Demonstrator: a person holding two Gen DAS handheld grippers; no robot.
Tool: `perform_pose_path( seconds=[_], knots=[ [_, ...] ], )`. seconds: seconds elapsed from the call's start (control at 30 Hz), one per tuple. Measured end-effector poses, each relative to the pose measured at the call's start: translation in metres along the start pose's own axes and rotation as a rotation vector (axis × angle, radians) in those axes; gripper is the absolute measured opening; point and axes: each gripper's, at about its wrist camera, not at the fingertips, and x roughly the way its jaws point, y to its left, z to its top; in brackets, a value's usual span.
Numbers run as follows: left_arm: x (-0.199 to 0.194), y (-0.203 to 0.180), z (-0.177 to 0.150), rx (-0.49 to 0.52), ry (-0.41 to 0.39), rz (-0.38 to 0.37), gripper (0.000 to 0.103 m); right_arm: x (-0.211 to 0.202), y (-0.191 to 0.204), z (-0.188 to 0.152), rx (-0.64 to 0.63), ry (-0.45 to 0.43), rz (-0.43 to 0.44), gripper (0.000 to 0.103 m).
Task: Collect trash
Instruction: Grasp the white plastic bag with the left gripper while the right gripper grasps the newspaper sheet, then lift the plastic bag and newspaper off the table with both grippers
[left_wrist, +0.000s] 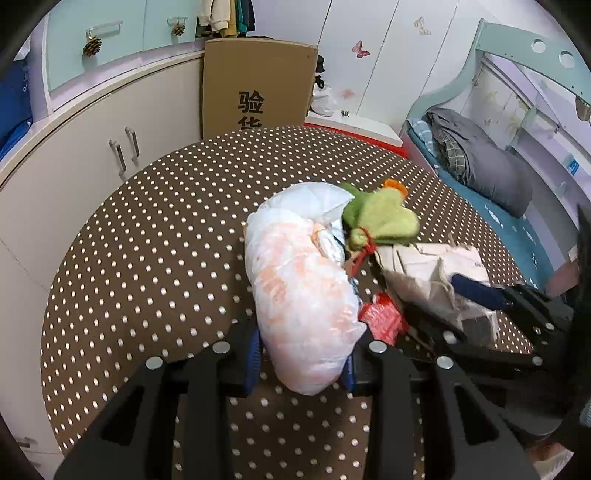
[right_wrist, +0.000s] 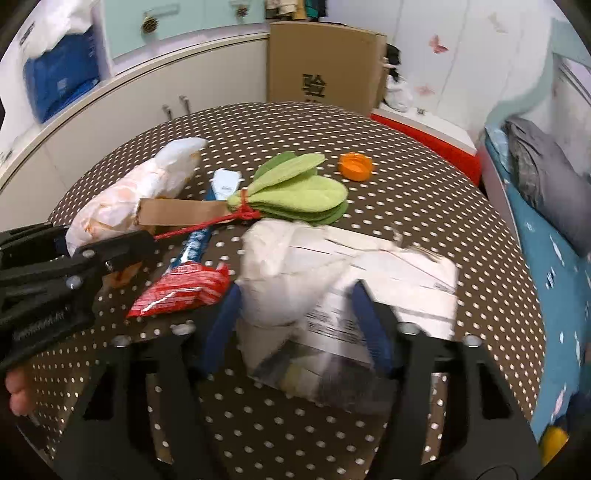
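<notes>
A white and orange plastic bag (left_wrist: 303, 295) lies on the polka-dot table; my left gripper (left_wrist: 301, 356) is shut on its near end, and both show in the right wrist view, the bag (right_wrist: 122, 199) and the gripper (right_wrist: 62, 240), at the left. My right gripper (right_wrist: 306, 325) has its blue pads on both sides of a crumpled white paper bag (right_wrist: 332, 280), also seen from the left wrist (left_wrist: 436, 280). A red wrapper (right_wrist: 181, 291), a blue and white wrapper (right_wrist: 201, 236) and a cardboard strip (right_wrist: 181, 212) lie between them.
A green felt leaf toy (right_wrist: 303, 192) tied with red string and an orange bottle cap (right_wrist: 355, 166) lie farther back on the brown dotted table (right_wrist: 424, 177). A cardboard box (right_wrist: 325, 62) stands behind the table, cabinets to the left, a bed (left_wrist: 480, 177) to the right.
</notes>
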Motion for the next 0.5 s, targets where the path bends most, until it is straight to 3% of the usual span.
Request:
perform_pose_path(
  seconds=[0.07, 0.2, 0.5],
  knots=[
    [-0.004, -0.004, -0.005, 0.006, 0.0, 0.005, 0.034, 0.0, 0.002, 0.001, -0.01, -0.014, -0.024, 0.035],
    [-0.011, -0.012, -0.012, 0.02, -0.006, 0.02, 0.034, -0.011, -0.016, -0.002, 0.065, -0.023, 0.029, 0.024],
    [-0.045, -0.024, -0.015, 0.012, -0.063, 0.054, 0.034, -0.052, -0.046, -0.015, 0.127, -0.09, 0.005, 0.02]
  ],
)
